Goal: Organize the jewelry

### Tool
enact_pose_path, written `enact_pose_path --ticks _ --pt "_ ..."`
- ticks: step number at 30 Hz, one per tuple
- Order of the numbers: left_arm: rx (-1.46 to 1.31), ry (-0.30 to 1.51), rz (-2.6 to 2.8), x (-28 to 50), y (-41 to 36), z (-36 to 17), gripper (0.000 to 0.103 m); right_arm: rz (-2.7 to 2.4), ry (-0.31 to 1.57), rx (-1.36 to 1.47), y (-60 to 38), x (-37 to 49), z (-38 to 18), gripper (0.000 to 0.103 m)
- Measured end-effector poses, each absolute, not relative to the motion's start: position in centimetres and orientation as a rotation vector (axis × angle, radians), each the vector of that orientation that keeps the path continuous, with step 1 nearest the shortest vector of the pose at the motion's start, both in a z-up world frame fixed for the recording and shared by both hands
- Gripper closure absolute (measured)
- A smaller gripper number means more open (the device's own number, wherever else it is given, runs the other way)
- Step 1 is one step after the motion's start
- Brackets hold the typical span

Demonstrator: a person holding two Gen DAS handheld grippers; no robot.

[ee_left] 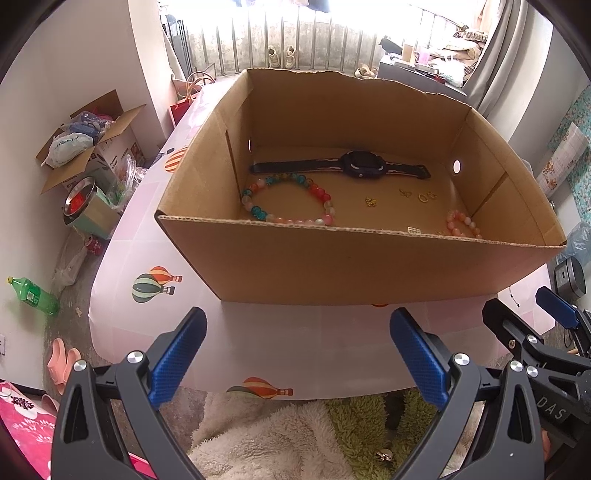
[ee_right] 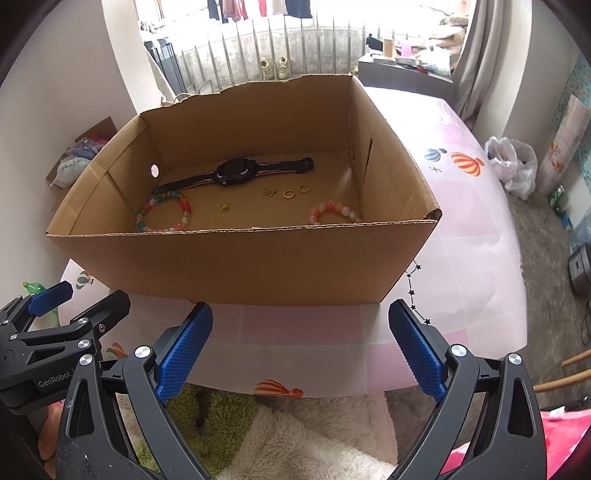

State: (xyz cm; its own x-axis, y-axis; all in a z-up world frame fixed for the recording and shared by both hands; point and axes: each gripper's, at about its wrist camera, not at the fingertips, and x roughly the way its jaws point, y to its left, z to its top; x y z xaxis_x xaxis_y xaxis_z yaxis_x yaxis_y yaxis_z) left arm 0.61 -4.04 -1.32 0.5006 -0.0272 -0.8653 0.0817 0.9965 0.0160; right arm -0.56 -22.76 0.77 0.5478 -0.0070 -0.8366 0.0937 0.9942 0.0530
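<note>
**Daylight from the window, heavy fisheye curve**

We see both views lit by strong daylight from the window (ee_left: 332,33) at the back, where the panes blow out to near white. The cardboard box (ee_left: 369,266) is evenly lit outside, while its inner left wall (ee_right: 122,184) sits in soft shadow. A pale sheen lies on the tablecloth (ee_right: 295,354) in front of the box. Straight lines bend hard toward the edges, and black corners ring each frame. The centre looks sharp to us; the small gold pieces (ee_right: 288,193) are too tiny to read clearly.
</note>
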Motion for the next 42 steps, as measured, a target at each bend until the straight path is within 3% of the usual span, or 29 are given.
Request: enact_pose_path --ticks 42 --pt "0.065 1.042 -0.057 0.47 -4.18 -1.13 0.006 -0.048 0.994 0.11 -22.75 -0.6 0.74 0.011"
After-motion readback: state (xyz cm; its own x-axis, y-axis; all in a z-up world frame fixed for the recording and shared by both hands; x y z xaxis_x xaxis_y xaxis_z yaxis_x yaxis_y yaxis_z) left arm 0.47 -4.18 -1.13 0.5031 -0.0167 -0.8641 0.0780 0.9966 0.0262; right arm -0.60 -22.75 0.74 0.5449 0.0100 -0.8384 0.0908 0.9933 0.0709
